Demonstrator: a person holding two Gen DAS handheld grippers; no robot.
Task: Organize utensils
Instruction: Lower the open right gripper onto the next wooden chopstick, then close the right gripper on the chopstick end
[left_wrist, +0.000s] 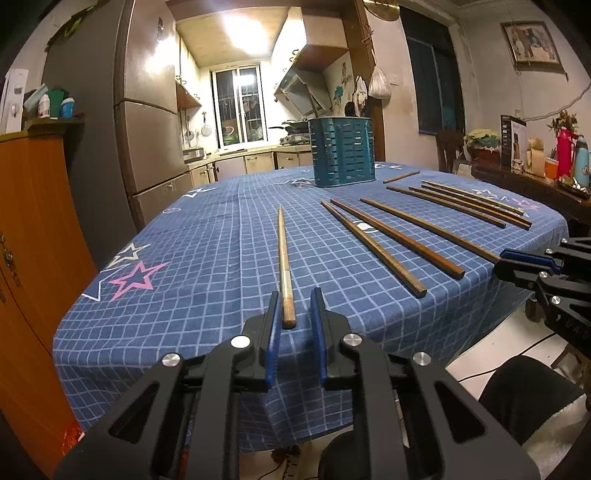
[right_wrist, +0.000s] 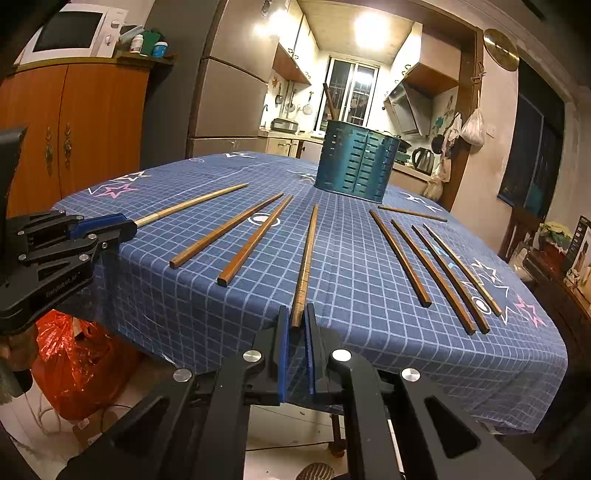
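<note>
Two hand-held grippers: left (left_wrist: 294, 308) apart around pale chopstick (left_wrist: 284, 266), right (right_wrist: 296, 323) pinching brown chopstick (right_wrist: 307, 258).

Blue checked tablecloth with stars (left_wrist: 221, 229), steel refrigerator (left_wrist: 147, 110), orange wooden cabinet (right_wrist: 74, 122), white microwave (right_wrist: 74, 31), red plastic bag (right_wrist: 77, 362), electric kettle (right_wrist: 423, 159).

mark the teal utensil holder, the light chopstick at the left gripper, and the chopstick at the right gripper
teal utensil holder (left_wrist: 341, 151): left wrist view, middle of slotted front wall.
light chopstick (left_wrist: 283, 258): left wrist view, mid-shaft.
chopstick at the right gripper (right_wrist: 307, 258): right wrist view, mid-shaft.
</note>
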